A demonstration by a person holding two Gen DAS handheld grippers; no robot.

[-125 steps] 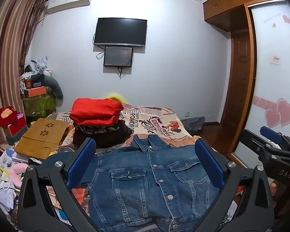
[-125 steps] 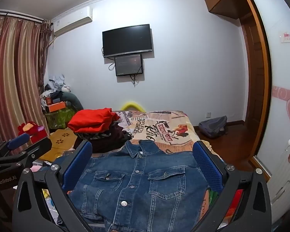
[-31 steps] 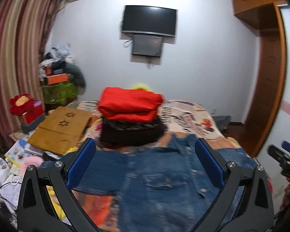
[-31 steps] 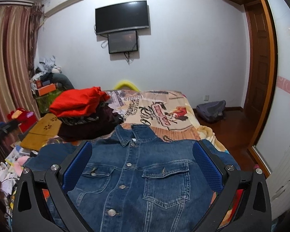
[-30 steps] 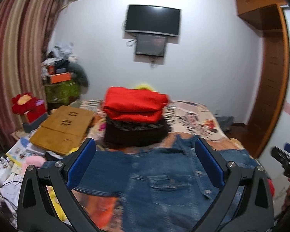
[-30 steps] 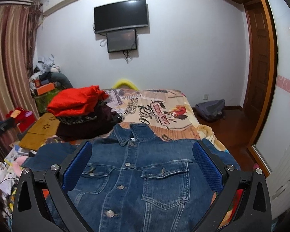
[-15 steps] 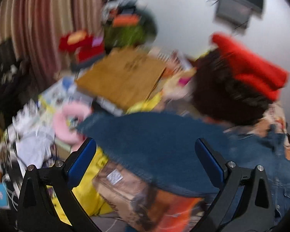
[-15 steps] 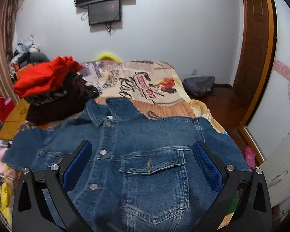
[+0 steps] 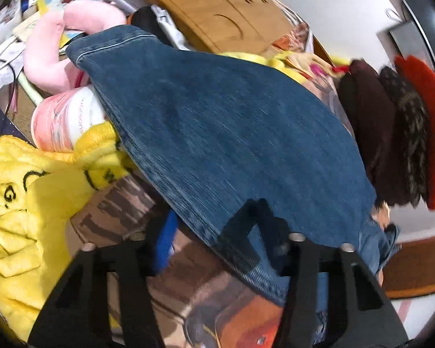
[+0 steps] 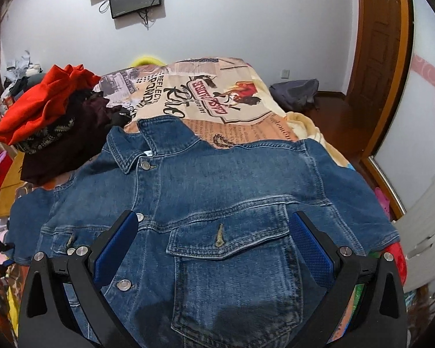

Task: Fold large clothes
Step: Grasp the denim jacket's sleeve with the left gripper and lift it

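Observation:
A blue denim jacket lies face up on the printed bedspread, collar toward the far wall. Its left sleeve stretches out toward the bed's left edge, the cuff resting on a pink plush. My left gripper is low at that sleeve with its jaws partly closed around the sleeve's lower edge; one blue pad shows below the cloth. My right gripper is open, hovering just above the jacket's chest pocket.
A stack of folded clothes with a red one on top sits left of the collar. A wooden lap tray, pink plush, a yellow blanket and papers crowd the bed's left side. A door stands at the right.
My left gripper swung left and down to the sleeve and narrowed its jaws around the sleeve edge. My right gripper tilted down and moved closer over the jacket's chest.

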